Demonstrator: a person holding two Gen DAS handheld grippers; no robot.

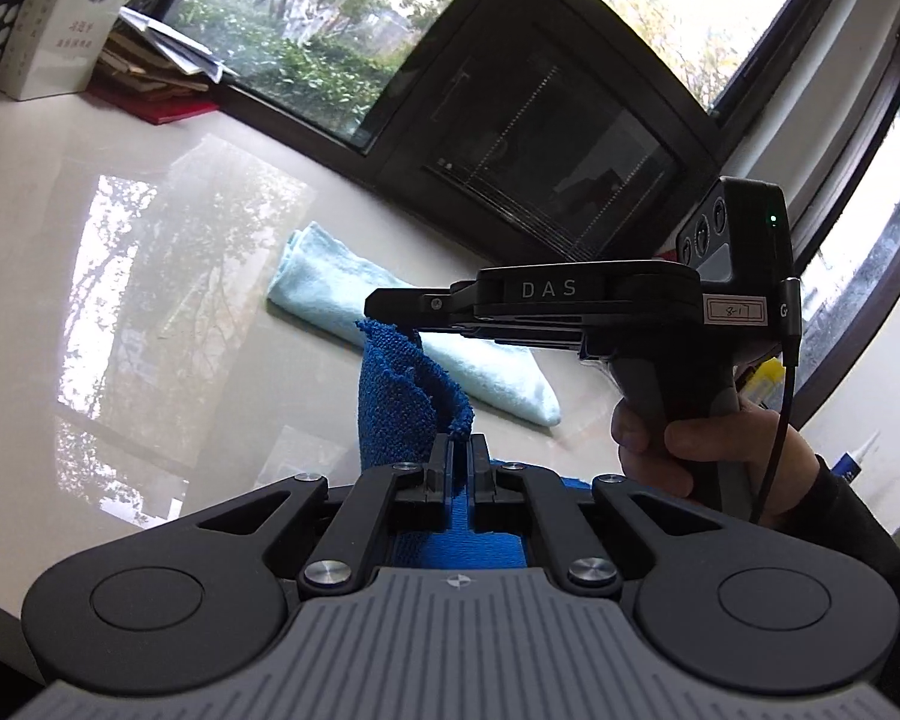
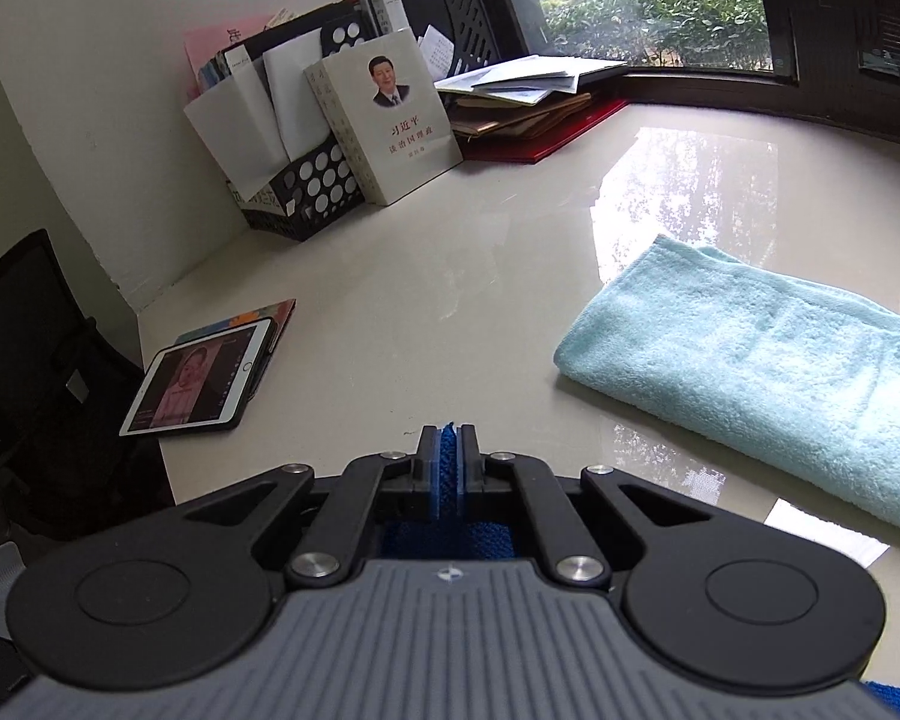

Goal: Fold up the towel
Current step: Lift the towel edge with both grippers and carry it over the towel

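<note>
A dark blue towel [image 1: 399,402] hangs lifted off the glossy white table [image 1: 150,312]. My left gripper [image 1: 459,450] is shut on one edge of it, with blue cloth pinched between the pads. My right gripper [image 1: 402,324], seen from the side in the left wrist view, is shut on another corner just above and beyond. In the right wrist view, blue cloth [image 2: 448,450] shows between the closed jaws of my right gripper [image 2: 448,441]. A hand [image 1: 660,444] grips the right gripper's handle.
A folded light blue towel [image 2: 750,372] lies flat on the table [image 2: 450,300] beyond the grippers. A tablet [image 2: 201,387] rests near the left table edge. Books [image 2: 390,132], file holders and papers stand at the back by the window. An office chair [image 2: 24,360] stands left.
</note>
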